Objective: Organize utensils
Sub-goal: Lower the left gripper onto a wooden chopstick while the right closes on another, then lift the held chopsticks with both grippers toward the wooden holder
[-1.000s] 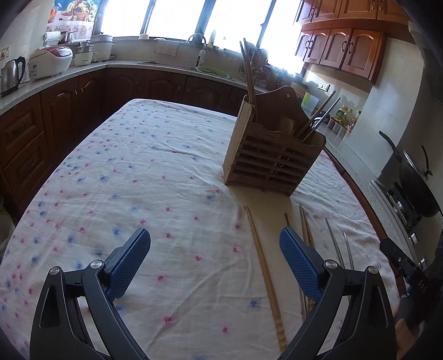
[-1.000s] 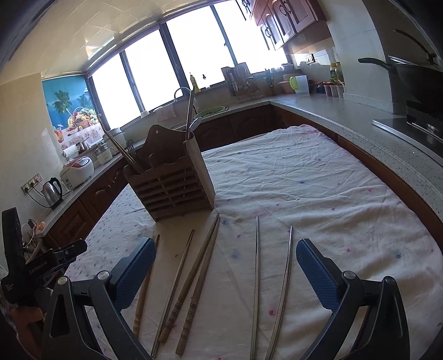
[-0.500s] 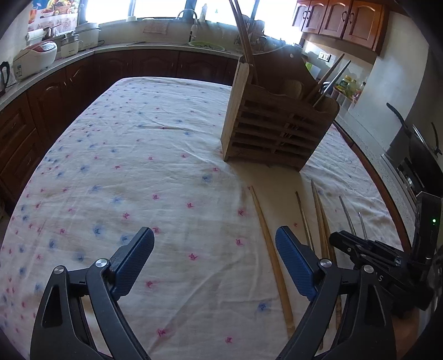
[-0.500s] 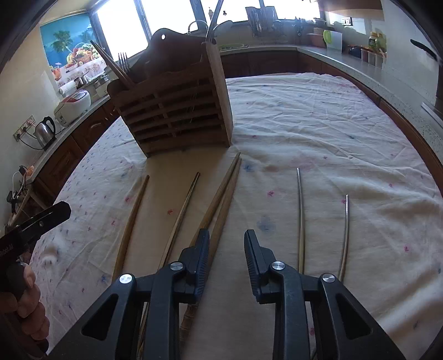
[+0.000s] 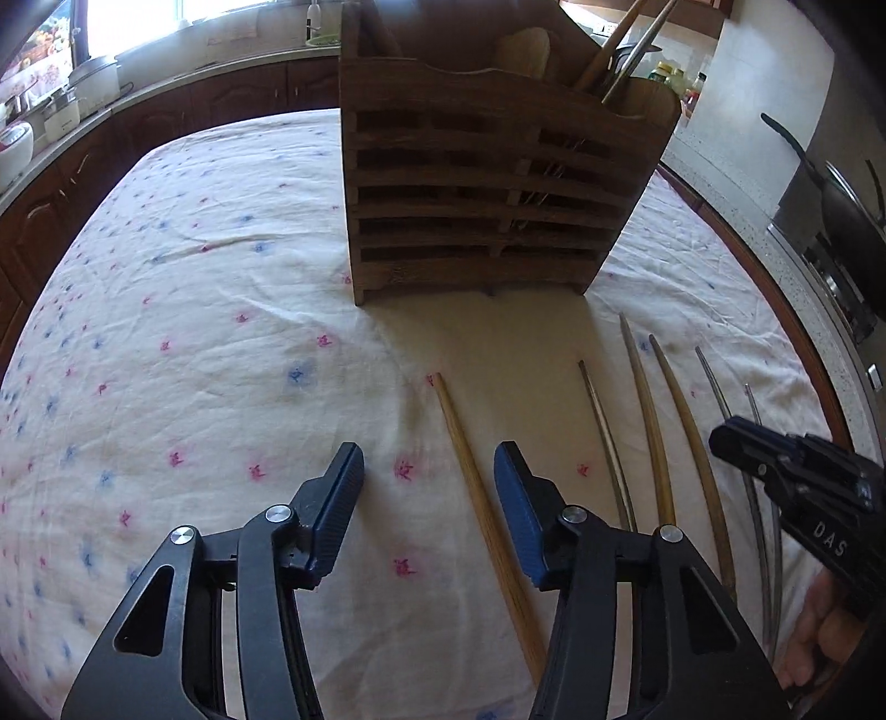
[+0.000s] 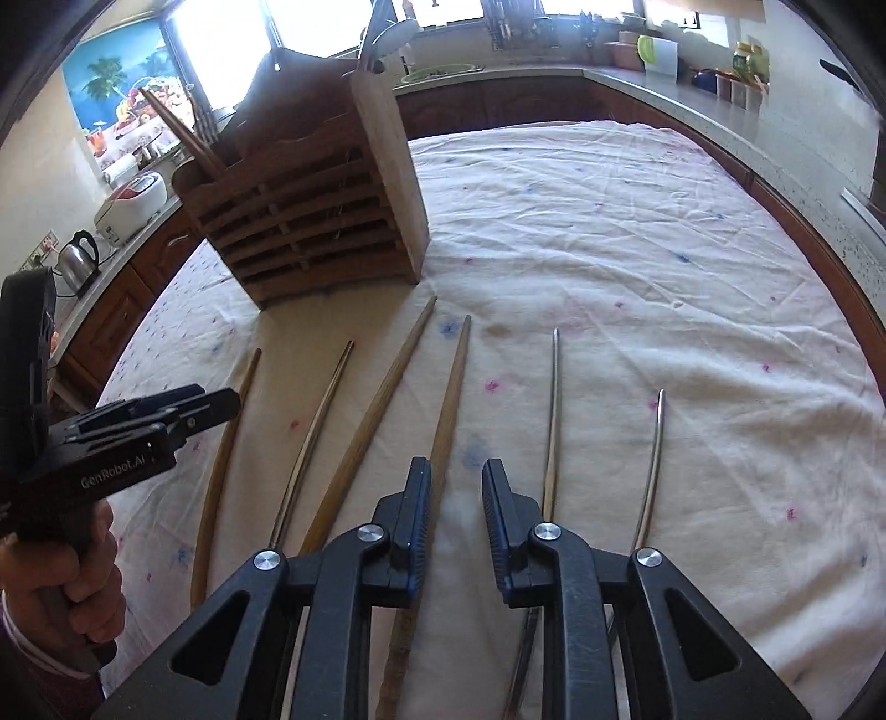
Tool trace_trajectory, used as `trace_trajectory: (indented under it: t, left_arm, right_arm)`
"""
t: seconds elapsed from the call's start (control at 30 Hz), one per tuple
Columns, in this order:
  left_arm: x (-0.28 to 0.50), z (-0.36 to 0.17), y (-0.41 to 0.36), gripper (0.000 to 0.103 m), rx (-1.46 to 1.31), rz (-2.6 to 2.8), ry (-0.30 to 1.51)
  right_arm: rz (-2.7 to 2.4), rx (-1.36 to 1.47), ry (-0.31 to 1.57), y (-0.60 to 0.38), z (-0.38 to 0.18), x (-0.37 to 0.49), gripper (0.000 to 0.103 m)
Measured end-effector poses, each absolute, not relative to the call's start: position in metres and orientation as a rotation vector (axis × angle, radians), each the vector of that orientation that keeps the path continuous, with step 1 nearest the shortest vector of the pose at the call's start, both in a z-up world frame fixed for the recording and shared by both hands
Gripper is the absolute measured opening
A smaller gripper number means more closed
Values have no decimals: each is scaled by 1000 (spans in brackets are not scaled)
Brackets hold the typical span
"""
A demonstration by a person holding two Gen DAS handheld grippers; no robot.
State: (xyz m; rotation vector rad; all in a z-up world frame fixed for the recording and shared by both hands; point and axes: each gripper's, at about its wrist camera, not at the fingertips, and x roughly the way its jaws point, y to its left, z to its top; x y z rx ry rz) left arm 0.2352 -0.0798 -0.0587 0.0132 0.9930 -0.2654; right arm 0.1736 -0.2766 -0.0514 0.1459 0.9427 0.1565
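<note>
1. My left claw (image 5: 429, 476) points down at the cloth (image 5: 194, 343), and its jaws are closing.
2. A pale chopstick (image 5: 482, 509) lies between its blue pads (image 5: 512, 498), closer to the right one; neither pad presses on it, so this claw grips nothing.
3. My right claw (image 6: 455, 493) has its jaws narrow but not clenched, with a small gap between the pads.
4. That gap shows only bare cloth. A brown chopstick (image 6: 451, 399) runs just beside and partly under the left pad (image 6: 416, 509), and I cannot tell whether it touches.
5. The right claw holds nothing.
6. The wooden rack (image 5: 487, 194) stands upright on the cloth beyond the chopsticks. A few utensils (image 5: 620, 50) stick up from its right compartment as my left camera sees it.
7. In my right camera six sticks lie side by side in front of the rack, all pointing roughly toward it: the pale chopstick farthest left, a thin one (image 6: 315, 437) next, then a second brown one (image 6: 376, 421) and the one beside my pad, then two metal ones (image 6: 554, 415) on the right.
8. The outer metal stick (image 6: 650, 465) lies apart from the other, on open cloth.
9. My left hand (image 6: 72, 587) shows at the left edge of the right camera, wrapped round the claw's handle.
10. A kitchen counter (image 6: 720, 116) with wooden cabinets runs round the table.
</note>
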Motion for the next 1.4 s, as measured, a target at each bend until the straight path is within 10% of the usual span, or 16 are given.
trace_trajectory:
  t: [0.27,0.4,0.5,1.4]
  left_arm:
    - [246,-61,-105,47,139,-283,949]
    - [248,-60,-107,12,145,-306,930]
    - [250,-59,-105,6,131,-327,940]
    - [153,92,11,4,-257,-516,649]
  right_arm:
    - [156,90,954,-262,-60,227,22]
    - [139,86,937,-261,-62,234,18]
    - [118,64,932,-260,-61,233,7]
    - [262,210,516,-277,107,114,5]
